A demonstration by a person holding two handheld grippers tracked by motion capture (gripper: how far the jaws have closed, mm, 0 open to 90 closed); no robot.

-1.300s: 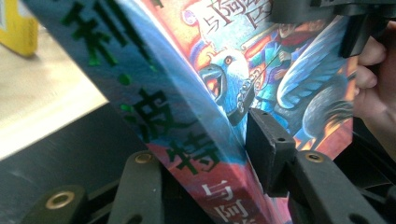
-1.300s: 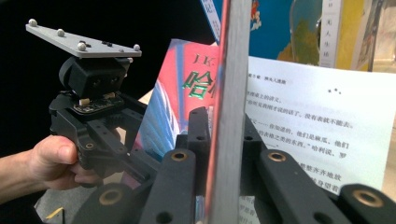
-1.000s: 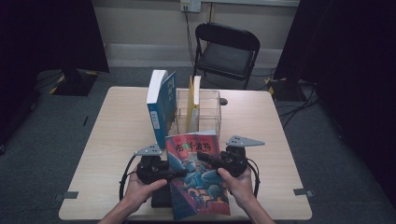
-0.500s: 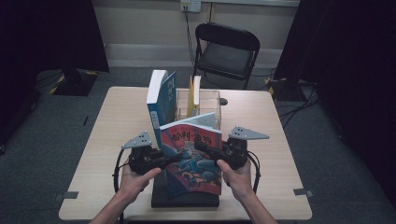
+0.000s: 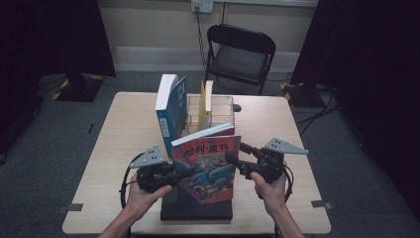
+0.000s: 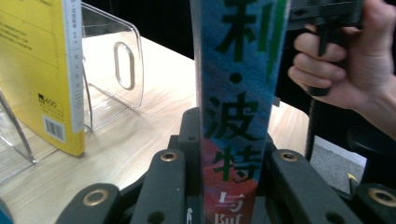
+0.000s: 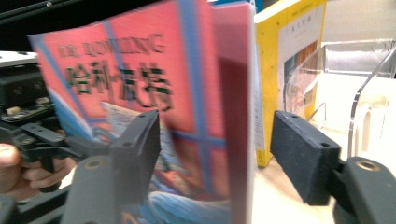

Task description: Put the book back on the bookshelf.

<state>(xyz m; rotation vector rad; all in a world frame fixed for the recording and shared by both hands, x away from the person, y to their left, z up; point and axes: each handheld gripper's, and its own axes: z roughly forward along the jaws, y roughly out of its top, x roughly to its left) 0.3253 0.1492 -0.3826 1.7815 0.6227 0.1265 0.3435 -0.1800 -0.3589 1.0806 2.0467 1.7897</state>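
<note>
Paperback up on end at lower centre, a gripper at each side.

High view: the red-and-blue book stands tilted above the desk, left gripper and right gripper flanking it. Left gripper view: jaws clenched on the spine, mid-frame. Right gripper view: jaws spread wide around the fore-edge, released. It looks thick, moderately heavy, glossy and probably slick; best pinched deep near the spine.

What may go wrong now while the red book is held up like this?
The left tool is shut on the red book's spine, but the right tool stands open around its edge, so the book may tip or slip. Moved back, it may strike the yellow book in the clear rack.
</note>
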